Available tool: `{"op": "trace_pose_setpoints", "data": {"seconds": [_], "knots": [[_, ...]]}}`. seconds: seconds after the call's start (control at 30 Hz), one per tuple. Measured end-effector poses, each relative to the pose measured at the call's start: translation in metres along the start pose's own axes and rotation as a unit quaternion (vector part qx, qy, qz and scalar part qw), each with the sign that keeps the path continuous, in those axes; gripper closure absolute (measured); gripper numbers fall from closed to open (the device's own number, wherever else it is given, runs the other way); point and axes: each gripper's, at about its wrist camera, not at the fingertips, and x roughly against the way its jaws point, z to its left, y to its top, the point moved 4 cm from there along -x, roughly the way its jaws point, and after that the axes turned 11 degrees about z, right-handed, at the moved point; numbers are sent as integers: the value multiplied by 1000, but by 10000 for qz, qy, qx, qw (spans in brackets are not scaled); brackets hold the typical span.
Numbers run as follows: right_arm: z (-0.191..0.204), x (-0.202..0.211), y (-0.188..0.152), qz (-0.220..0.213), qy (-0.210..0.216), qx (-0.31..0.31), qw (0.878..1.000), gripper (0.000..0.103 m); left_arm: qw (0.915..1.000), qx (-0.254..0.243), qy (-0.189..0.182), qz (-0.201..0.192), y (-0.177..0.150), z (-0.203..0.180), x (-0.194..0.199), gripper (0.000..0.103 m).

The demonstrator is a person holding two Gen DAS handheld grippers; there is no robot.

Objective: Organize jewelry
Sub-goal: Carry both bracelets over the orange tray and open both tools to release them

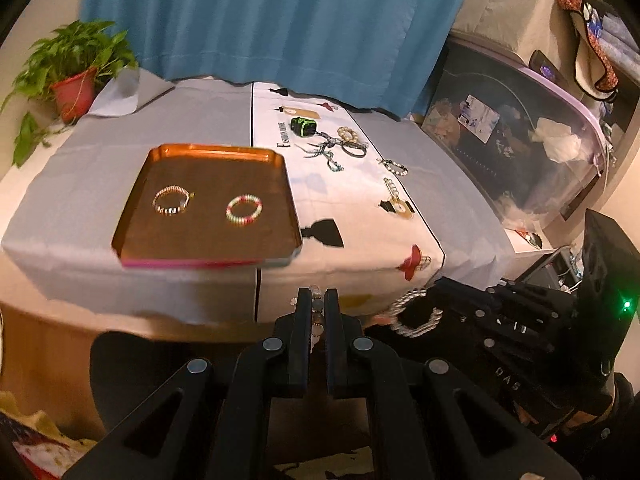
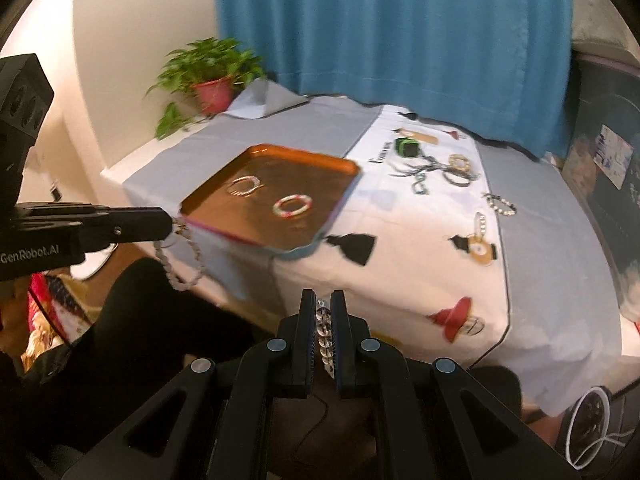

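My left gripper is shut on a clear-bead bracelet, held off the table's near edge. In the right wrist view that left gripper comes in from the left with its bracelet dangling beside the tray's near corner. My right gripper is shut on a second clear-bead bracelet; the left wrist view shows this gripper at the lower right with its bracelet hanging. On an orange tray lie a gold striped bracelet and a red-white-green one.
On the white printed cloth right of the tray lie a green watch and several loose bracelets. A potted plant stands at the back left, with a blue curtain behind. A plastic storage bin stands at the right.
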Motion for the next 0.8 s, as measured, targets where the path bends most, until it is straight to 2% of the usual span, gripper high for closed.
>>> {"op": "trace_pose_setpoints", "data": {"seconds": [0.17, 0.8], "knots": [[17, 1, -8, 110, 84, 125, 9998, 95, 10000, -20, 7, -33, -12, 2, 5, 99], [24, -5, -7, 225, 11, 192, 9996, 95, 9999, 69, -44, -142, -16, 11, 9, 99]]}}
